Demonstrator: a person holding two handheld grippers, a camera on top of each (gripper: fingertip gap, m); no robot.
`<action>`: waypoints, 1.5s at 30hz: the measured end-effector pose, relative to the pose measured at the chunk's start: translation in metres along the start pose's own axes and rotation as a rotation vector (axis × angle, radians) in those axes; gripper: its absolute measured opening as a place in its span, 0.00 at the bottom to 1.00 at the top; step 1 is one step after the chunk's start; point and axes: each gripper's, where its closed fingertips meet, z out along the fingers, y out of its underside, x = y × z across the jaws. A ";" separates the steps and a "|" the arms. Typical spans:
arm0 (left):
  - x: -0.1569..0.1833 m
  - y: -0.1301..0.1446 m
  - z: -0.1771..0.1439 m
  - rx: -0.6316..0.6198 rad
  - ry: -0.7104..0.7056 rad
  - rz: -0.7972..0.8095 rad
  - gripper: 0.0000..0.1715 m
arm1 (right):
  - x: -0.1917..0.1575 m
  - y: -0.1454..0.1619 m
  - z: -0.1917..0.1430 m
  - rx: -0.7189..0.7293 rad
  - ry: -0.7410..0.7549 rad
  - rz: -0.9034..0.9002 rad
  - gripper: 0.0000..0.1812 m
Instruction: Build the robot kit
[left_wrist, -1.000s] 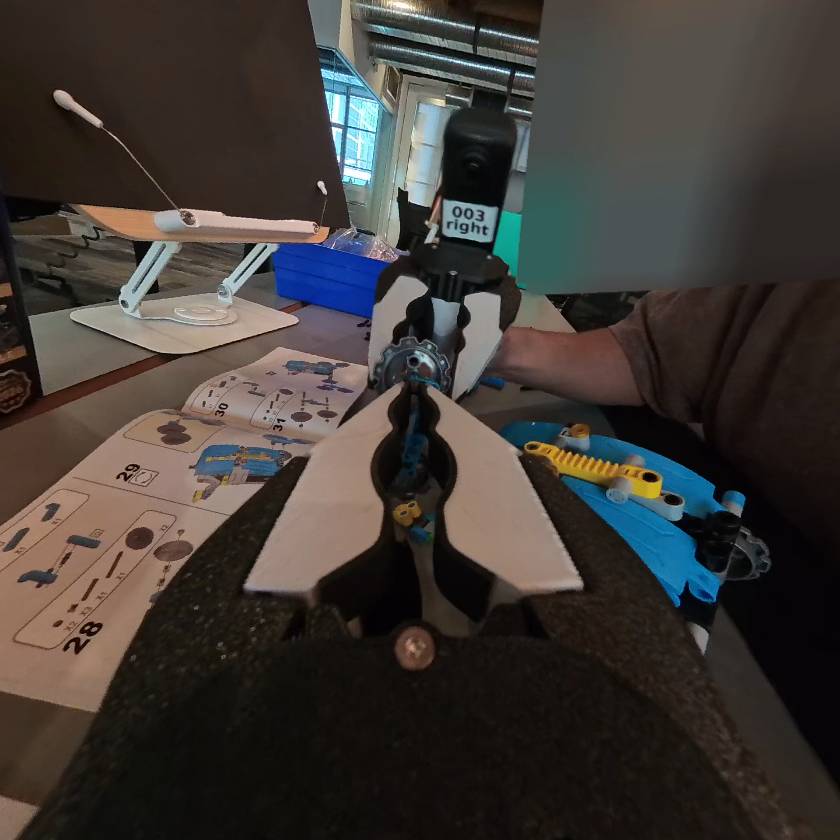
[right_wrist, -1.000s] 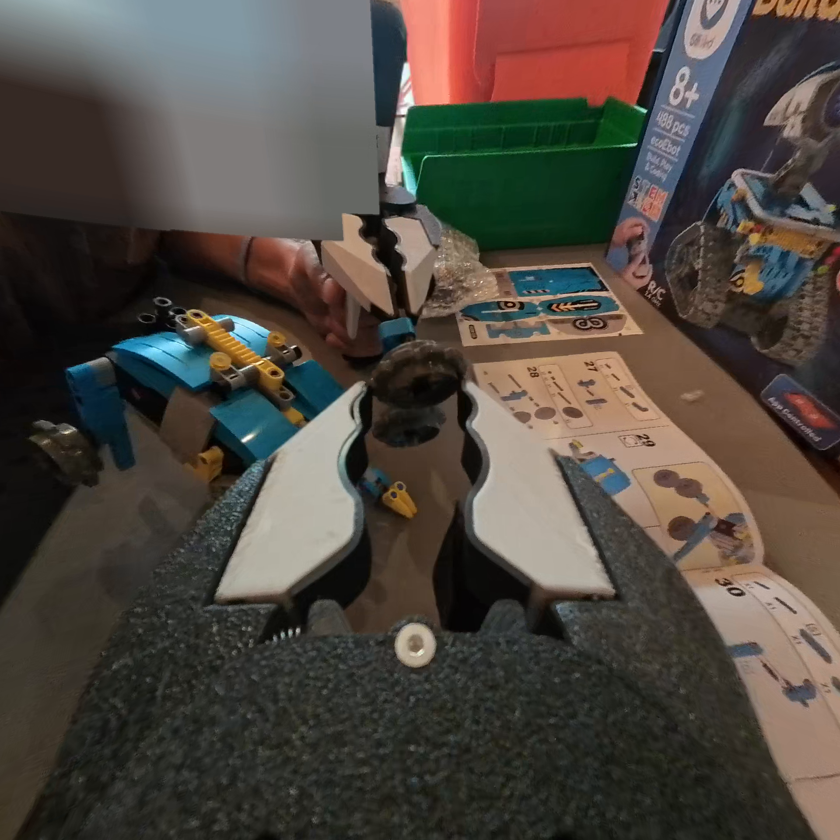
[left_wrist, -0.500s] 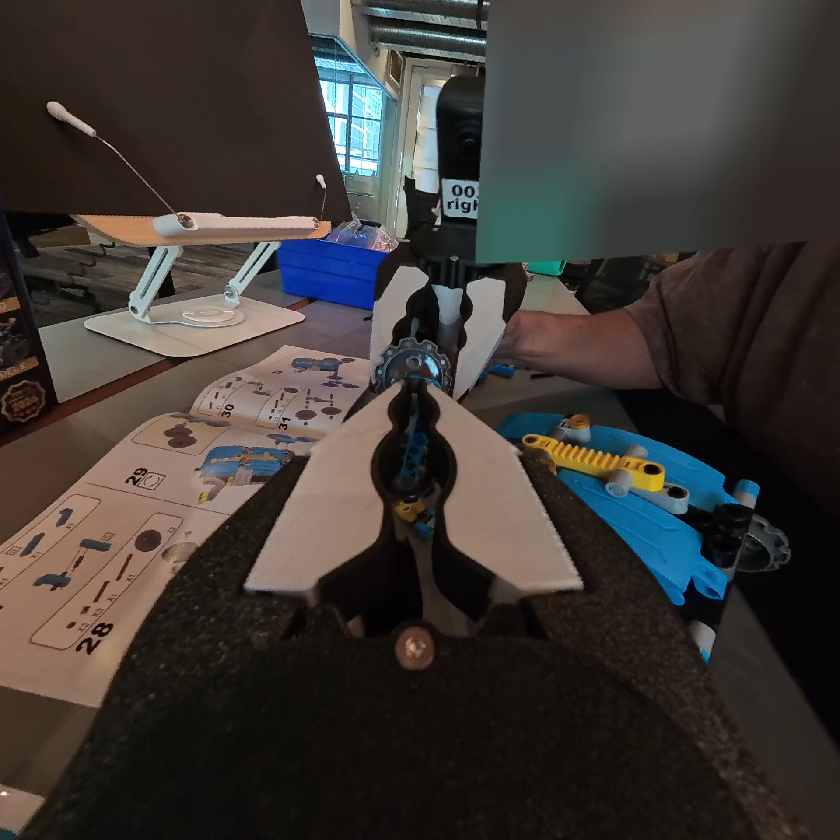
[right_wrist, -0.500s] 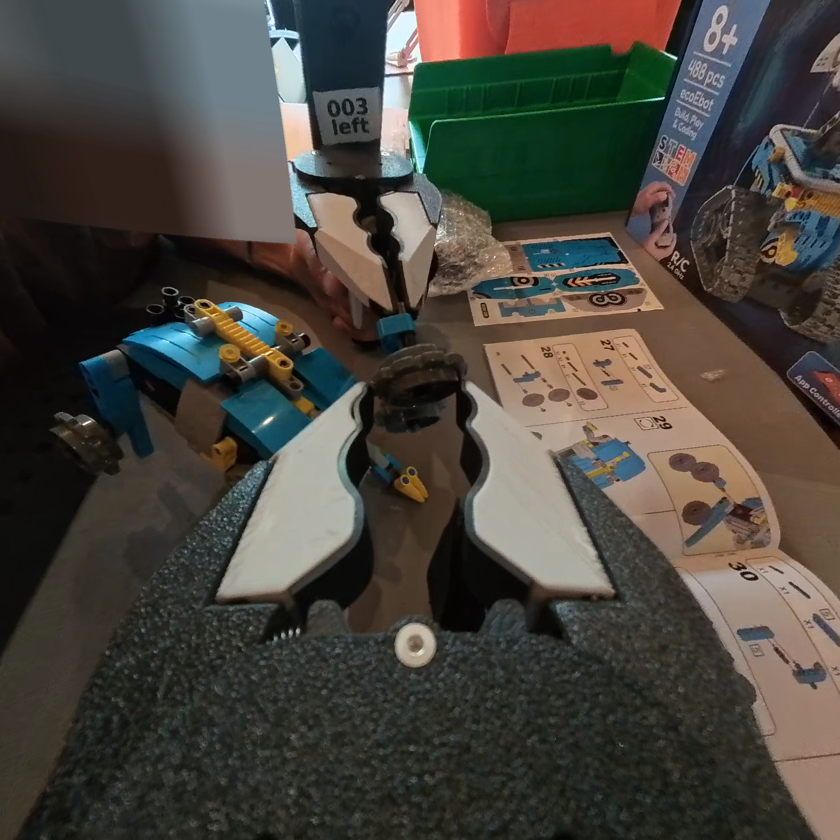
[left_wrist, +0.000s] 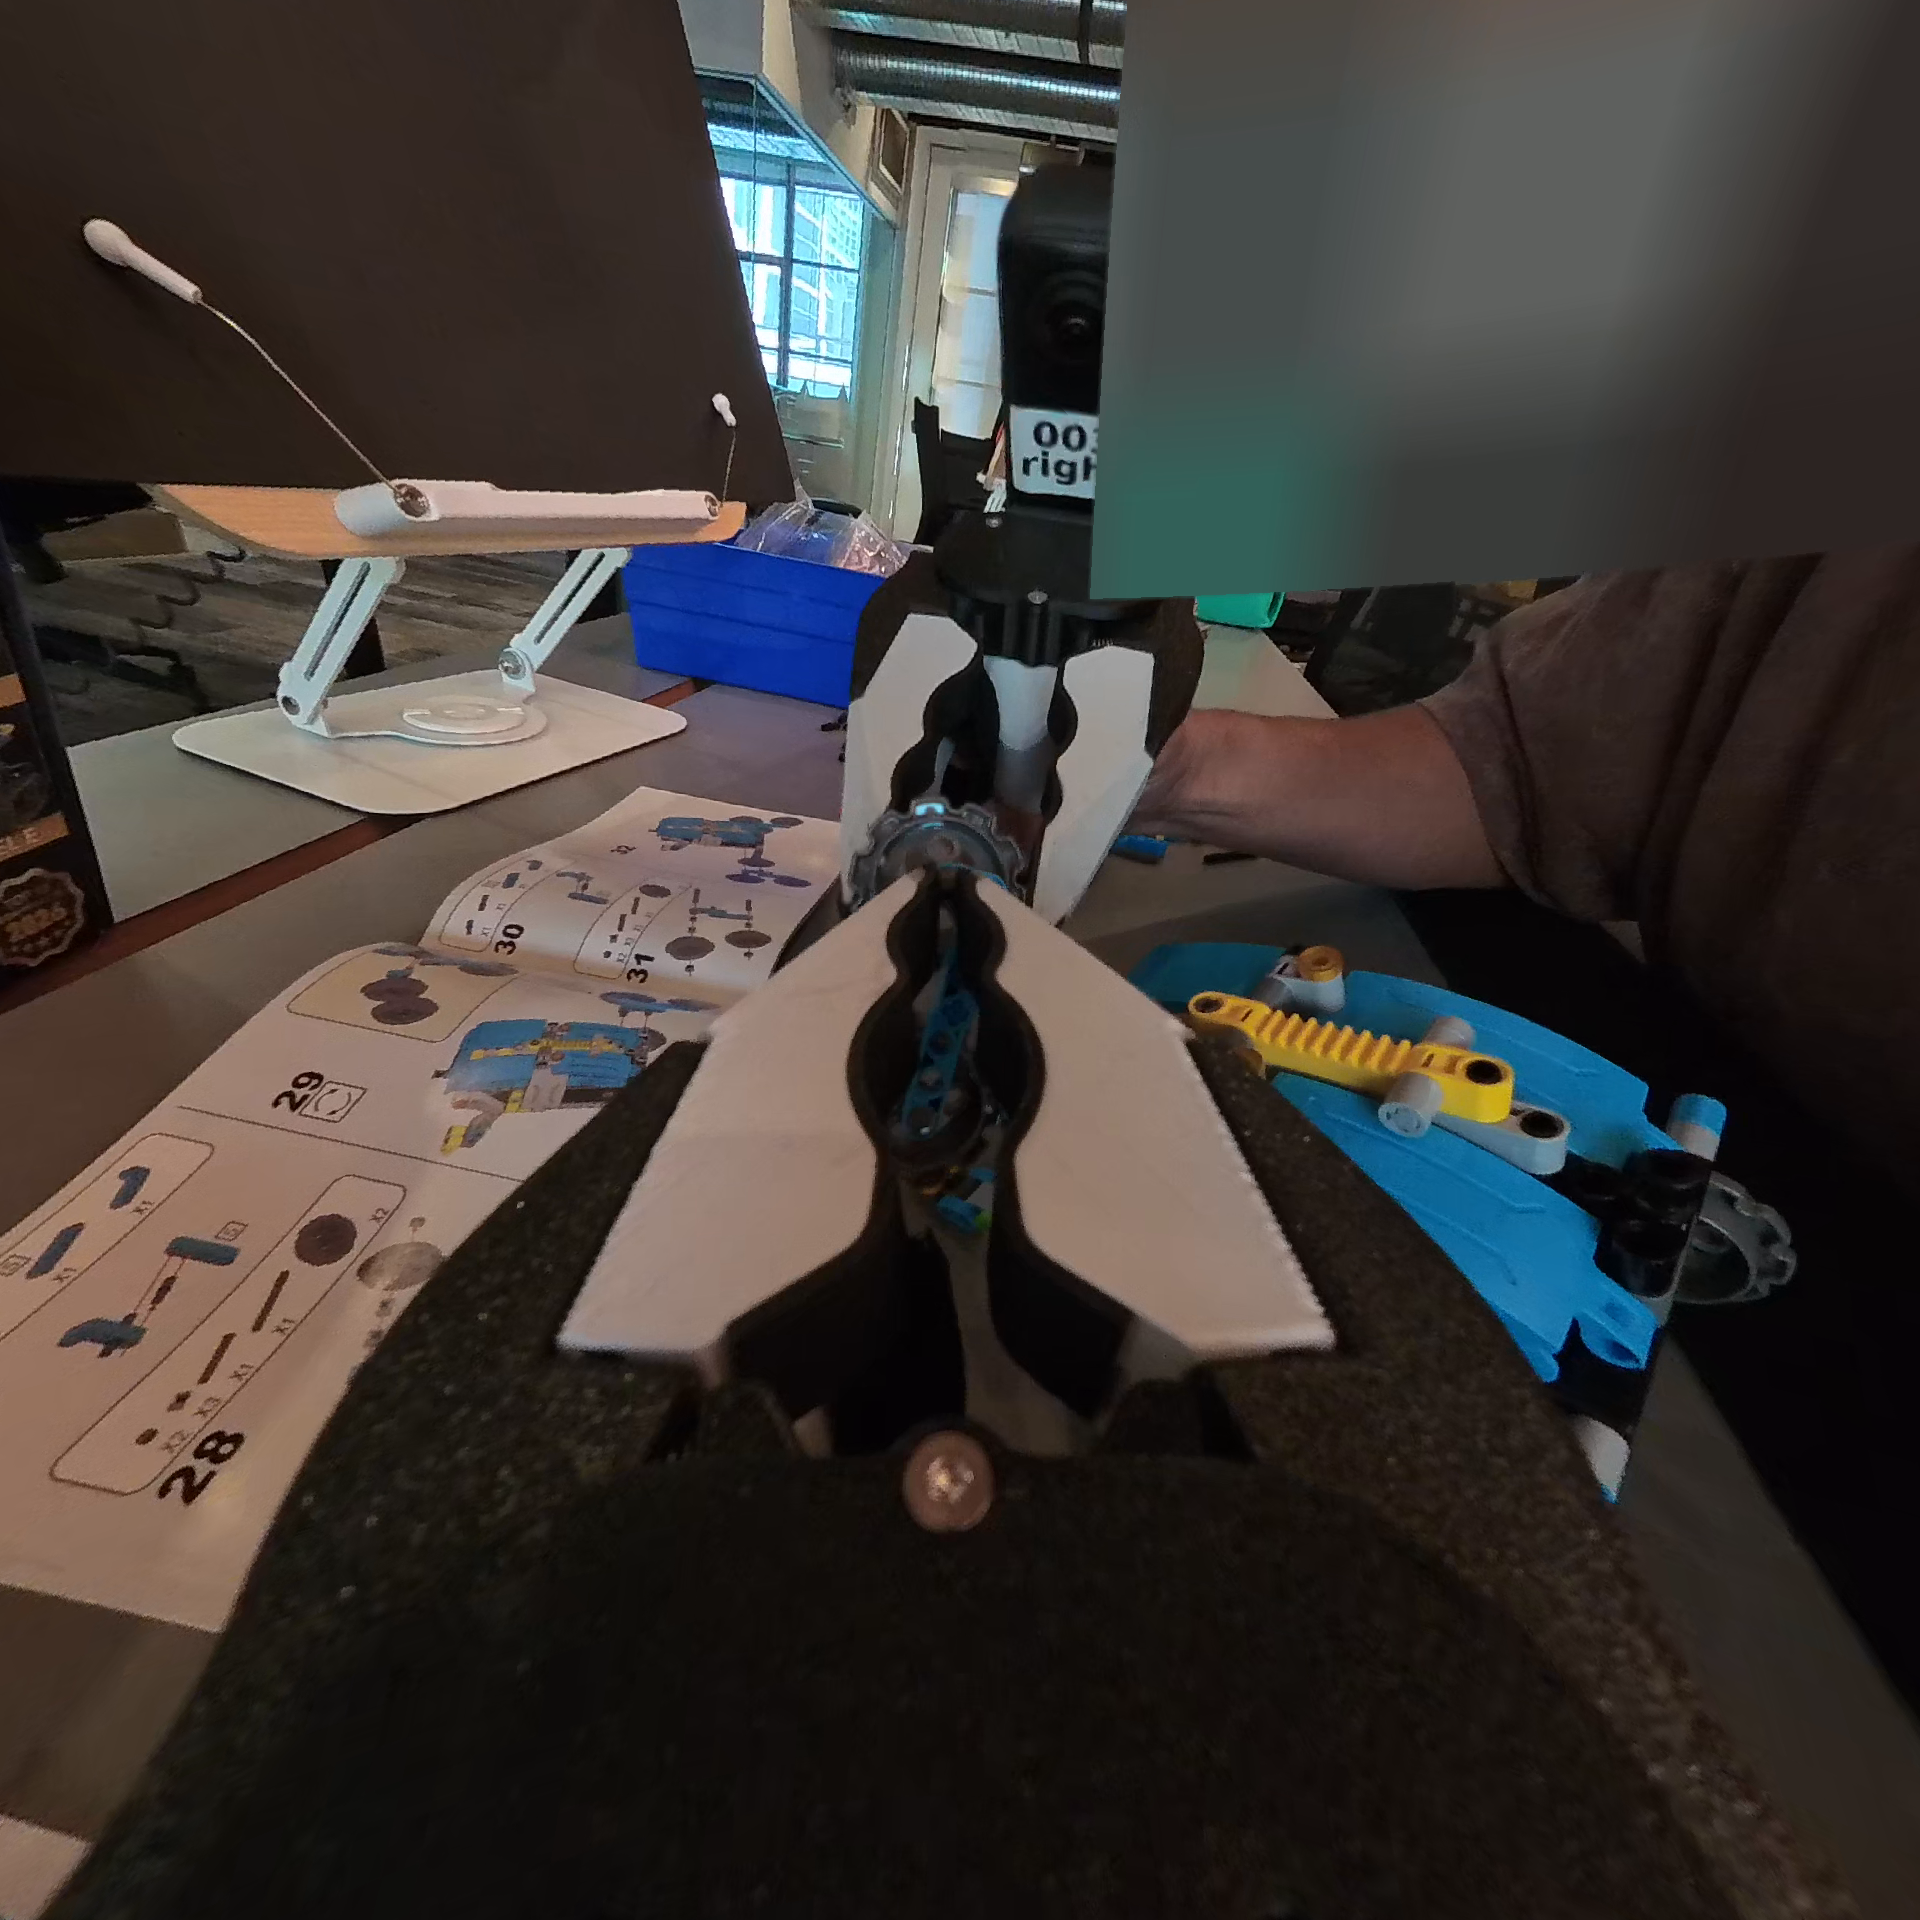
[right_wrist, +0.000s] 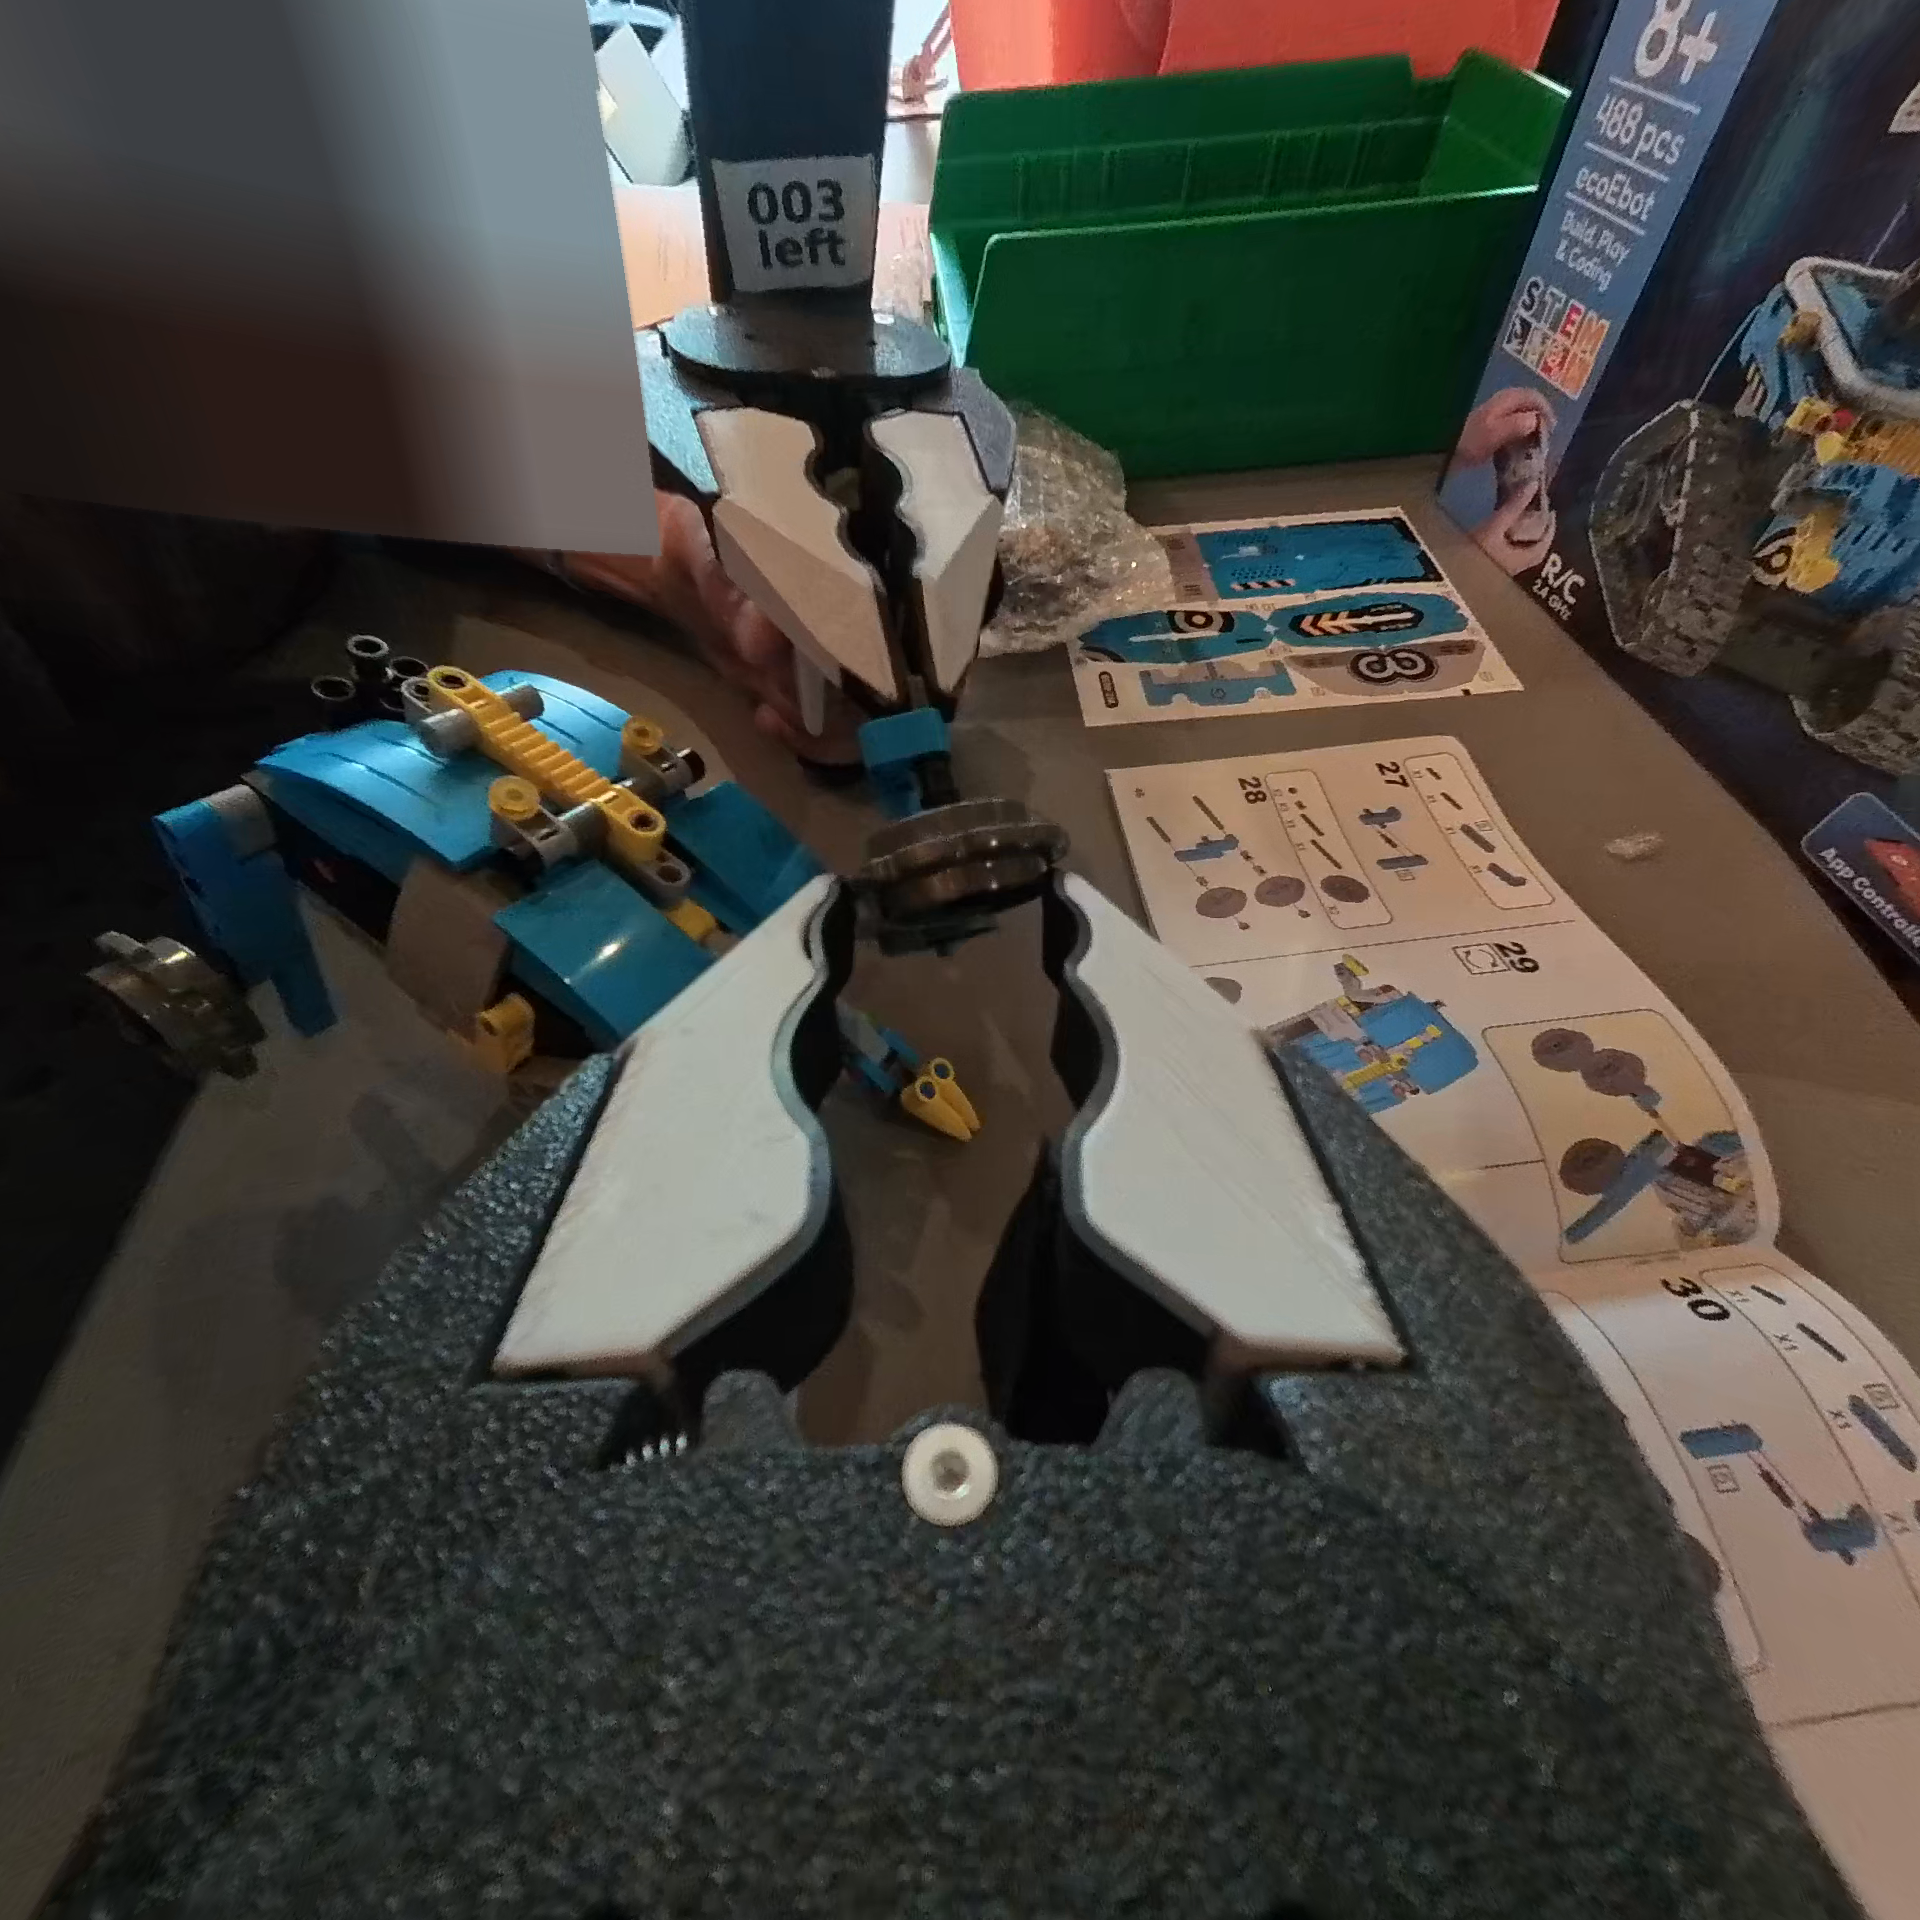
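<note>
Two grippers met tip to tip over the table (right_wrist: 1226, 790), each clamped on a toy part

My left gripper (left_wrist: 940, 894) was pinched nearly shut on a thin blue beam (left_wrist: 943, 1023); my right gripper (right_wrist: 951, 899) gripped a dark grey gear wheel (right_wrist: 961, 842), its fingers set apart around it. I saw the beam's blue end (right_wrist: 904, 743) just beside the gear, a blue and yellow model (right_wrist: 499, 842) to the left, an instruction booklet (right_wrist: 1455, 1039) to the right
</note>
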 end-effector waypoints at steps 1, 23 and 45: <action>0.000 0.000 0.000 -0.003 0.000 0.003 0.02 | 0.000 0.002 0.001 -0.009 0.003 -0.004 0.20; -0.004 0.001 -0.001 -0.004 0.060 -0.096 0.02 | 0.007 -0.033 -0.013 0.047 0.152 -0.095 0.20; -0.006 -0.011 0.003 0.139 0.085 -0.358 0.01 | 0.024 -0.044 -0.017 0.082 0.390 -0.227 0.22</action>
